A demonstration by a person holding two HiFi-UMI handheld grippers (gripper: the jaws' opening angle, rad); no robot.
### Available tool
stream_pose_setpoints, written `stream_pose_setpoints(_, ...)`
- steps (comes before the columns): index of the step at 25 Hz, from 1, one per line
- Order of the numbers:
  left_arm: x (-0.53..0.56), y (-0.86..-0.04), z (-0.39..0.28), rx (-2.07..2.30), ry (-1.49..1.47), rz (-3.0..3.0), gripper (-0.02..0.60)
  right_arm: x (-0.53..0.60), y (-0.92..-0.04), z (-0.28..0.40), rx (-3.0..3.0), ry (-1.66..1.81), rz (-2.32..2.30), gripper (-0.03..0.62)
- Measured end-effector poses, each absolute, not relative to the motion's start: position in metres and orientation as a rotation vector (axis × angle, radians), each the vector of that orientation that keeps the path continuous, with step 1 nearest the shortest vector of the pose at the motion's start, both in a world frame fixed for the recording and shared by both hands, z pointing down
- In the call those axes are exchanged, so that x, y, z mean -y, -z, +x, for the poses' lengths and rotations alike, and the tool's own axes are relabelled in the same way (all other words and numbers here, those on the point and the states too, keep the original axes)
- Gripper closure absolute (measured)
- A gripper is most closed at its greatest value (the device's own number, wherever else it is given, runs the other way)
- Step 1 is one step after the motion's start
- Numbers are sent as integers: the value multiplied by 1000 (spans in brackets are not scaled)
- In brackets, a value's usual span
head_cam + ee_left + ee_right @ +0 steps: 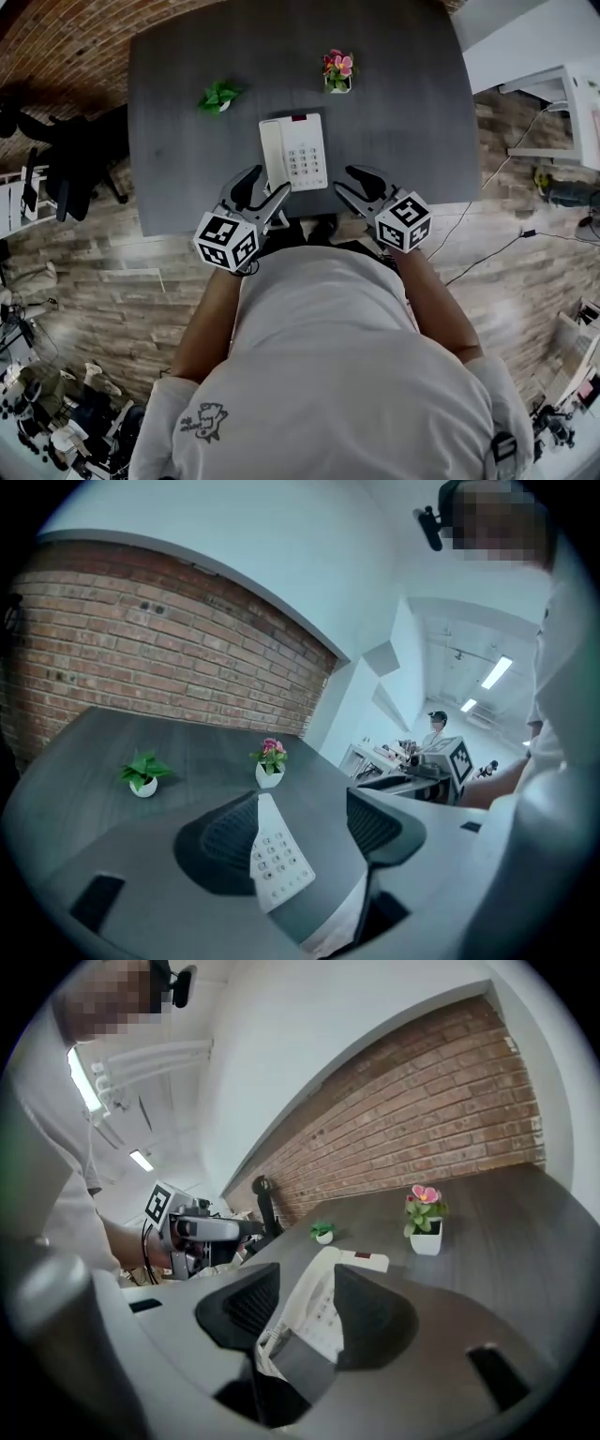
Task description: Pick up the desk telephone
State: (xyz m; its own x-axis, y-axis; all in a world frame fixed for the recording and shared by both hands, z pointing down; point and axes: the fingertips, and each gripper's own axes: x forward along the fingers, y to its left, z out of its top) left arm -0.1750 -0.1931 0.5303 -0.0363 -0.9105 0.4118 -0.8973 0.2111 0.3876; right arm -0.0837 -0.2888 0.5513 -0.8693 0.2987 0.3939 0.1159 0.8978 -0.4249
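- Dark grey desk [187,159] is set on a wood-plank floor, with a brick wall [169,639] behind it; a small green plant [219,96] and a potted flower [337,71] stand towards its far side.
- The white desk telephone [293,152] lies flat near the desk's near edge, between the two plants and the person, with its handset [272,155] cradled on the left and its keypad [305,161] on the right.
- The left gripper [265,187] is held just off the telephone's near left corner and the right gripper [352,185] just off its near right corner.
- Both pairs of jaws stand wide apart. The telephone is seen beyond each pair and nothing is gripped.
- The telephone is judged a light, rigid plastic shell, smooth and likely slippery under the pads.
- The handset only rests in its cradle and is tied to the base by a coiled cord [265,1338], so it could slide off if the base is tilted.
- Hold is best taken on the two long side edges of the base, one gripper per side, and the base kept level.
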Motion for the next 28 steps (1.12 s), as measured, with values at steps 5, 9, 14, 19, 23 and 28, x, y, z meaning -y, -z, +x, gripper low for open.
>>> stream_pose_setpoints(5,195,-570,-194,1847,1,1622,270,297,-591,-96,2512,-578,-256,425)
stream_pose_setpoints(9,195,-601,-206,1791,-34,1597,267,299,-619,-105,2452,-598,-250,430)
stream_pose_setpoints(14,193,-641,-215,1702,-50,1567,261,302,-652,-115,2379,-625,-244,433)
stream_pose_setpoints(19,187,-674,-216,1606,-33,1549,256,299,-684,-117,2301,-603,-268,444)
stream_pose_setpoints(23,190,-689,-216,1578,-10,1557,256,305,-702,-120,2264,-645,-262,461)
stream_pose_setpoints(28,192,-704,-219,1546,23,1534,256,302,-720,-125,2213,-700,-299,464)
